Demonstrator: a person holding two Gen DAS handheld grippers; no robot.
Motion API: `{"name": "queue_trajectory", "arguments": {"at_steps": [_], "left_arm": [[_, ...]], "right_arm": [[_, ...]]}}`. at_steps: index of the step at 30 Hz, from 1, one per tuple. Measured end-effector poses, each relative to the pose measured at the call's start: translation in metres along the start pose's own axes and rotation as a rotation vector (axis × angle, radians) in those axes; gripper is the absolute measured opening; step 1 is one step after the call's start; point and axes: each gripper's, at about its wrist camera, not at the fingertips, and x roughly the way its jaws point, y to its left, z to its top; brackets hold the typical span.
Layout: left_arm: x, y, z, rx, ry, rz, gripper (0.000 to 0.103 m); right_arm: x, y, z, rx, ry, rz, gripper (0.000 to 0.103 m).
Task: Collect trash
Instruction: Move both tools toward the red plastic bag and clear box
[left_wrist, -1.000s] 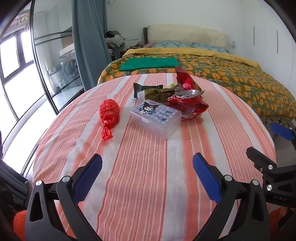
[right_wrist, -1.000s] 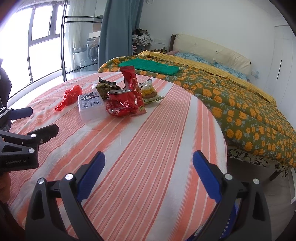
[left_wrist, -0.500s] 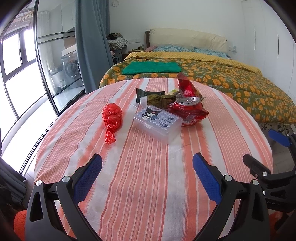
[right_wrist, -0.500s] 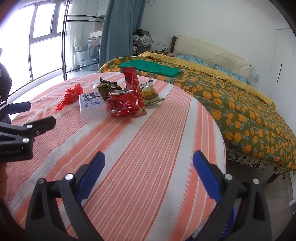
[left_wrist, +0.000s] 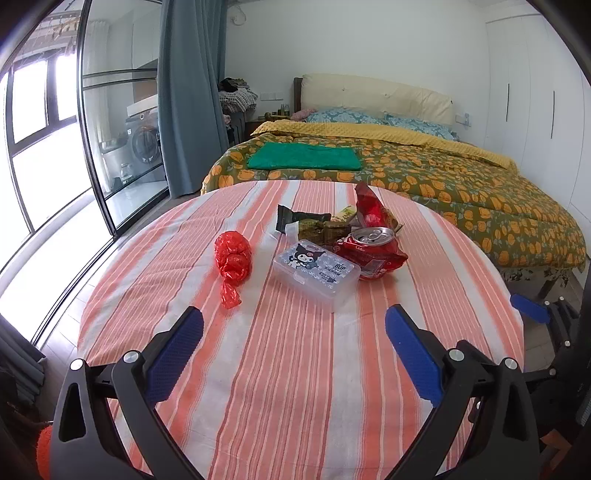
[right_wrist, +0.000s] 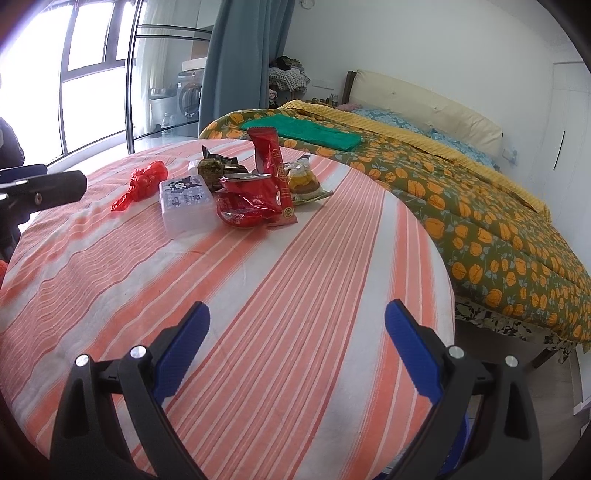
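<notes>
Trash all on the table still, nothing collected afaict. Cluster sits mid-table toward the bed side, striped cloth under it.

Inventory:
- crumpled red wrapper, lying apart on the window side
- clear plastic box w/ cartoon sticker, closed, flat
- crushed red can touching the box's far edge, sitting on/against a red foil bag, can't separate the two cleanly
- tall red snack packet leaning up behind the can
- dark green wrappers behind the box
- clear-wrapped pastry on the bed side, only clear from right wrist cam

Left gripper: jaws spread wide, empty, hovering over the near table edge, well short of the pile. Right gripper: same, spread and empty, near edge on the bed side.

No bin or bag in either view, so drop point unknown.

Progress: basically 0%, approach phase. Left: every item, 6-ish picks. Red wrapper looks the easiest first grab for left, it's isolated. Can/bag stack likely to shift when touched.
</notes>
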Motion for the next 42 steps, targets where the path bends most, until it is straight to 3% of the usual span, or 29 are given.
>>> {"name": "queue_trajectory", "arguments": {"at_steps": [42], "left_arm": [[-0.0057, -0.0013, -0.0003, -0.005, 0.011, -0.040, 0.097]], "right_arm": [[0.0026, 0.0074, -0.0035, -0.017, 0.005, 0.000, 0.093]]}}
